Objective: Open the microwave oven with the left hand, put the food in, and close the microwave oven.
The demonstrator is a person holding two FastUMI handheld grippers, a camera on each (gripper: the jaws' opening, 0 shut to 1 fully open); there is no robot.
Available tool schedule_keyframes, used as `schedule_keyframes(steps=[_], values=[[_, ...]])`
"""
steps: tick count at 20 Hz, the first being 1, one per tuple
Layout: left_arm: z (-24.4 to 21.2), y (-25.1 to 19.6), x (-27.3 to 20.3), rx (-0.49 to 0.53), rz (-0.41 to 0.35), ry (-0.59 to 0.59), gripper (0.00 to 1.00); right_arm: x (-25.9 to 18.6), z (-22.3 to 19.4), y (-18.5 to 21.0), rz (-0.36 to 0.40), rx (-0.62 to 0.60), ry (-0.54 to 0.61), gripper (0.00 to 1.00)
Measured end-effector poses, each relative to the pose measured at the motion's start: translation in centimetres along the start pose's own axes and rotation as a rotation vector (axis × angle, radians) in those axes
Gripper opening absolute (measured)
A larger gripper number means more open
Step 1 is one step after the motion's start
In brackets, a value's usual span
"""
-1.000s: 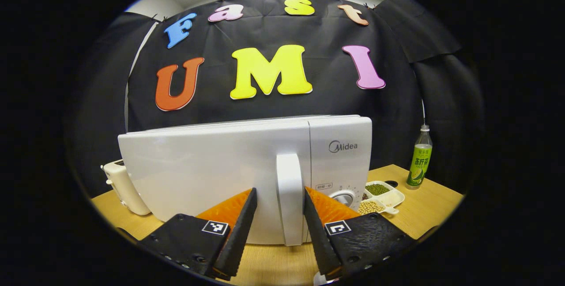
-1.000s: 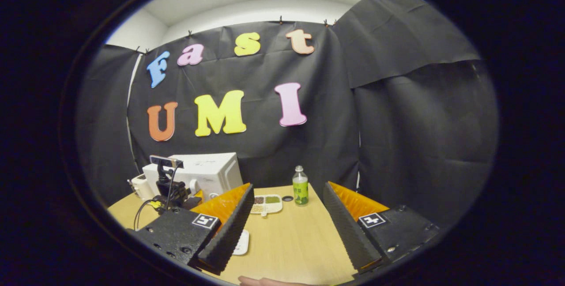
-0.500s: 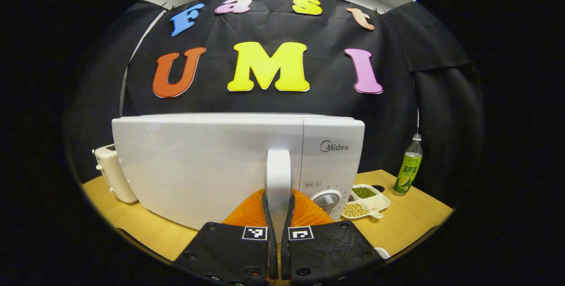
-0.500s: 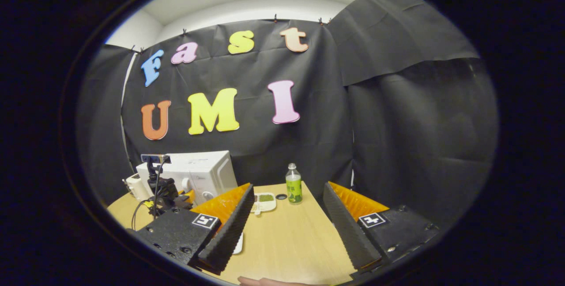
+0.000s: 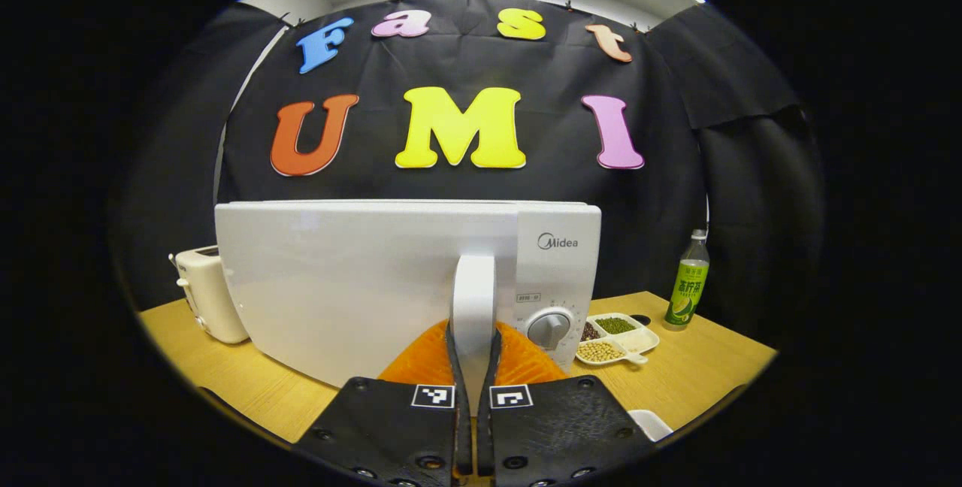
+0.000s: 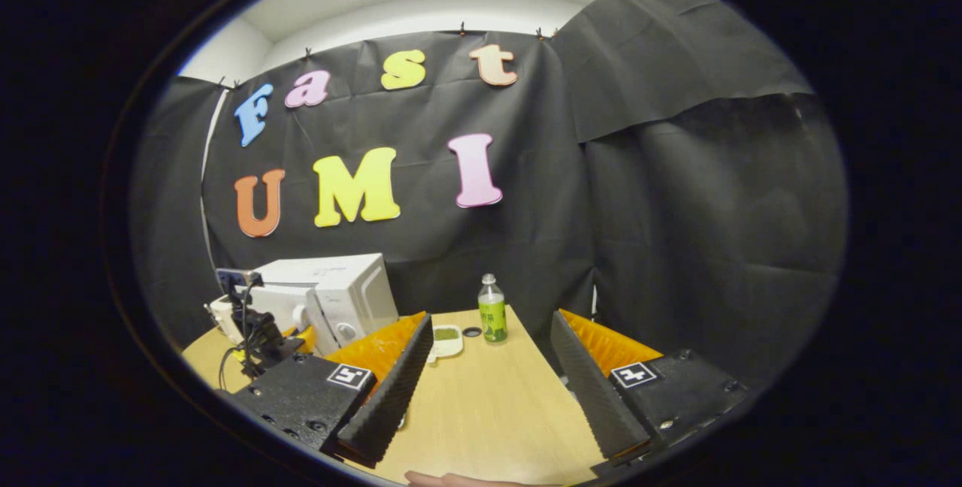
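On the wooden table (image 5: 699, 374), toward its back left, stands the white microwave oven (image 5: 376, 276), in front of the black cloth wall. In the left gripper view its vertical door handle (image 5: 473, 307) sits dead centre, between the door panel and the control strip with the round dial (image 5: 550, 328). Left gripper (image 5: 472, 367): fingers clamped tight on the lower part of the handle, one finger on each side, both pressing on it. The door's bottom edge looks swung slightly out from the body; in the right gripper view the door appears set a little forward of the microwave (image 6: 331, 299), with the left gripper (image 6: 259, 325) and its cables in front of it.

Food: a small white divided dish (image 5: 616, 337) with green beans, pale beans and a dark portion, resting on the table just right of the microwave's control side. In the right gripper view this dish (image 6: 447, 340) lies partly behind one finger.

Right gripper (image 6: 485, 382): fingers spread wide apart, nothing between them, hovering above bare tabletop (image 6: 488, 412), well apart from the microwave. Part of a hand (image 6: 451, 479) shows at the bottom edge.

Surroundings: green-labelled bottle (image 5: 688, 288) upright near the back right, beyond the dish; a small dark round item (image 6: 472, 332) beside it, kind cannot tell. A cream toaster (image 5: 207, 295) stands left of the microwave. White object edge (image 5: 652, 421) near the left gripper's lower right, unidentified.
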State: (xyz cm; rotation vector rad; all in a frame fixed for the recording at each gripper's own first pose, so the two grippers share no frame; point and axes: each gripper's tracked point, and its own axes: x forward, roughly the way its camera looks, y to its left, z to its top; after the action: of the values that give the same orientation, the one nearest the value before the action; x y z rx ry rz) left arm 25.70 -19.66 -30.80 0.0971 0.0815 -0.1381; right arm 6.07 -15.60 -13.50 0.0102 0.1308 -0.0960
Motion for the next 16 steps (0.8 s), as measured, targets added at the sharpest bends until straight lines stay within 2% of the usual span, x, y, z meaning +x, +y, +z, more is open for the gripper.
schedule_keyframes(steps=[1,2,4,5,6,9,10,11,14,16], values=[[-0.4,0.1,-0.9,-0.018,-0.026,0.009,0.02,0.0,-0.2,-0.1,0.0,-0.003,0.0,0.92],[-0.4,0.0,-2.1,-0.04,-0.059,0.011,0.02,0.0,-0.1,-0.3,-0.003,-0.004,-0.002,1.0],[-0.4,0.7,-4.1,-0.034,-0.104,0.014,0.02,0.0,-0.3,-0.5,-0.013,0.003,-0.001,1.0],[-0.4,1.1,-5.1,-0.014,-0.11,0.016,0.02,-0.1,-0.4,-0.3,-0.012,0.008,0.001,0.92],[-0.4,1.7,-6.1,0.001,-0.109,0.011,0.02,-0.3,-0.5,-0.1,-0.008,0.014,0.003,1.0],[-0.7,3.1,-9.0,-0.008,-0.11,0.021,0.02,-0.8,-0.7,0.5,-0.007,0.016,0.002,1.0],[-0.8,3.7,-10.1,-0.013,-0.11,0.028,0.02,-1.1,-0.6,0.8,-0.007,0.013,0.001,0.92],[-0.8,4.4,-11.1,-0.016,-0.106,0.032,0.02,-1.5,-0.6,1.1,-0.004,0.011,-0.001,1.0],[-1.1,7.2,-14.4,0.002,-0.063,0.058,0.02,-2.4,-0.7,2.1,0.007,-0.002,-0.006,1.0],[-1.4,10.2,-17.1,0.019,0.002,0.089,0.02,-2.8,-1.1,2.9,0.018,-0.015,-0.003,1.0]])
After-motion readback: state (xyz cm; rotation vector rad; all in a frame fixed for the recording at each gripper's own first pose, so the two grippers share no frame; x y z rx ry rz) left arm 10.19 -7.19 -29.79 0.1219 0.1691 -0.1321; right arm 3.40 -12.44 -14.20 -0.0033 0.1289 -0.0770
